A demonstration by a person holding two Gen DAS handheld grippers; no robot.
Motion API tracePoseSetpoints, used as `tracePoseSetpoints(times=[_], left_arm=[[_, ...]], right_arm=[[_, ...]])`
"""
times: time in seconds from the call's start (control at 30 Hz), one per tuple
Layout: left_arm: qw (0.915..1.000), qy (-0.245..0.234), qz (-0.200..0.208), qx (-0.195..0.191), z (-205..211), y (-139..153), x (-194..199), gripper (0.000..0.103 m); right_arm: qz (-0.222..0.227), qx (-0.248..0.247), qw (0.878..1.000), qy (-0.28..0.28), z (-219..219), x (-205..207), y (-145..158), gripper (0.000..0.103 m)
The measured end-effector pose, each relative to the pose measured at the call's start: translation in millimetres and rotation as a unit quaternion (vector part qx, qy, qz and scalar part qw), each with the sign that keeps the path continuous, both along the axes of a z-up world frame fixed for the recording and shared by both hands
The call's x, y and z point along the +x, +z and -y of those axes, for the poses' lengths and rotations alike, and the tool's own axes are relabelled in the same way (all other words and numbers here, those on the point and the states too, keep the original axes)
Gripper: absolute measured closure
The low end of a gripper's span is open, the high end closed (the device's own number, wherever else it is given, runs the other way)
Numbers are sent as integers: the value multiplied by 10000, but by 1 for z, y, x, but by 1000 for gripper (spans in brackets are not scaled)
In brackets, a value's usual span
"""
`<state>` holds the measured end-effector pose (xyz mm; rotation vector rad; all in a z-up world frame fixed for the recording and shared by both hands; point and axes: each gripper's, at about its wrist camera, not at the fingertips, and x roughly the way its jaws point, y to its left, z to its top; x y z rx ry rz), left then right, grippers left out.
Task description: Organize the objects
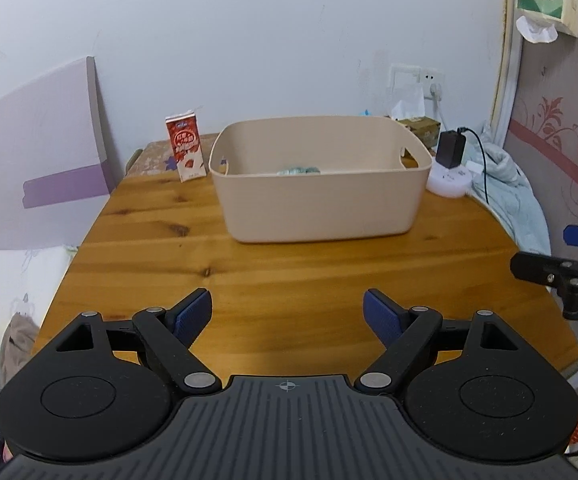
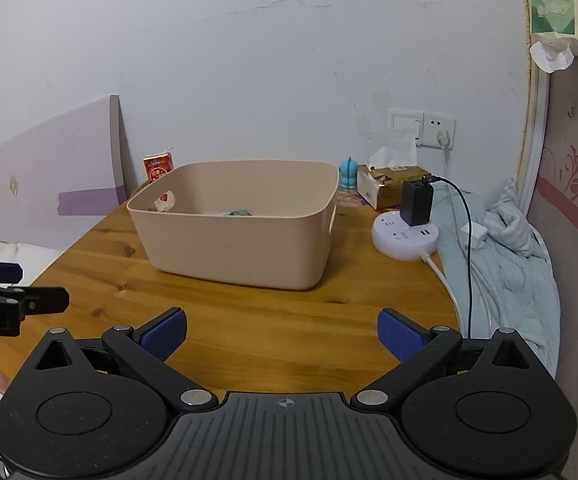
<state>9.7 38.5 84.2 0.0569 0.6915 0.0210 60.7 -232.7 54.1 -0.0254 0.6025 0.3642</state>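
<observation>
I held my left hand-held gripper (image 1: 287, 312) and right hand-held gripper (image 2: 282, 334) open and empty above the knotty pine table (image 1: 289, 272). The smooth beige plastic bin (image 1: 321, 196) already held a greenish bundle (image 1: 299, 170). Judged next: grasp the upright red carton (image 1: 185, 148) left of the bin squarely across its flat cardboard sides.

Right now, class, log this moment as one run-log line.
left gripper: open, empty | right gripper: open, empty | beige bin: on wooden table, teal item inside | milk carton: outside bin
</observation>
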Motion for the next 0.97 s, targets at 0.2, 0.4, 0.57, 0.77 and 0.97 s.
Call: tracePoseSetpoints(times=[0.2, 0.4, 0.57, 0.77, 0.97], left_arm=[[10000, -24, 28, -91, 2, 2, -19, 19], [9997, -57, 90, -230, 5, 9, -30, 18], [9996, -165, 92, -207, 12, 11, -34, 17], [9997, -135, 29, -197, 14, 10, -31, 13], [9997, -69, 11, -214, 14, 9, -25, 11]], right_arm=[[-71, -75, 9999, 93, 1, -13, 1, 0], [-97, -127, 9997, 164, 3, -23, 6, 0], [-136, -181, 9996, 189, 4, -26, 9, 0], [-162, -183, 9996, 161, 7, -25, 10, 0], [-235, -194, 9994, 152, 8, -20, 7, 0]])
